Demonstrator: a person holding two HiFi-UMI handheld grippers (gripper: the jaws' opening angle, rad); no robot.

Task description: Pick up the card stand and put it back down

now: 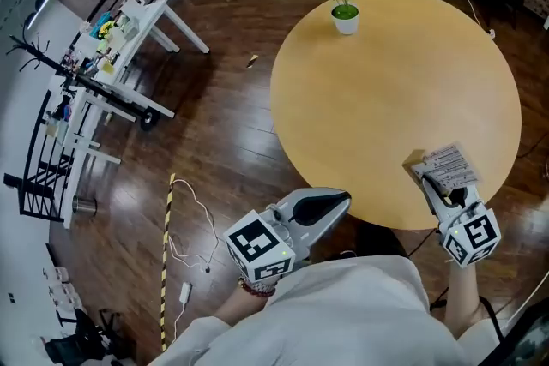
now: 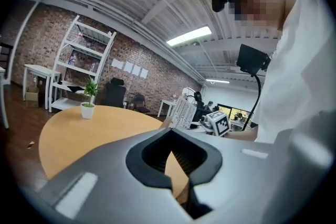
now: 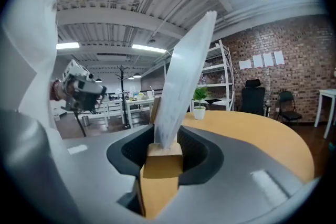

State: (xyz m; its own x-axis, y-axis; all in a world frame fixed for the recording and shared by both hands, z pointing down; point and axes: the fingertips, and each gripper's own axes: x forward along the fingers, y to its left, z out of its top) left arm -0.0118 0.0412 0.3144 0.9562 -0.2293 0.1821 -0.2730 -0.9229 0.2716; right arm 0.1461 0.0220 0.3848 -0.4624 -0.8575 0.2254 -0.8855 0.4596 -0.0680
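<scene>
Right tongs (image 3: 164,159) clamp the card stand (image 3: 181,86) by its wooden base at the desk's (image 1: 386,99) near edge. The card's print is too small to read. Left tongs (image 2: 180,182) are closed and empty.

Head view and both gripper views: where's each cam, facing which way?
Head view: on the person's head, looking steeply down at the round table and potted plant; shows their white top, the left gripper and the right gripper.
Left gripper view: rides the left gripper, looks along its shut, empty jaws across the table toward the brick wall; white top at right.
Right gripper view: rides the right gripper, looks along jaws shut on the card stand's wooden base; white top at left.
Shared: all three show table and plant.
</scene>
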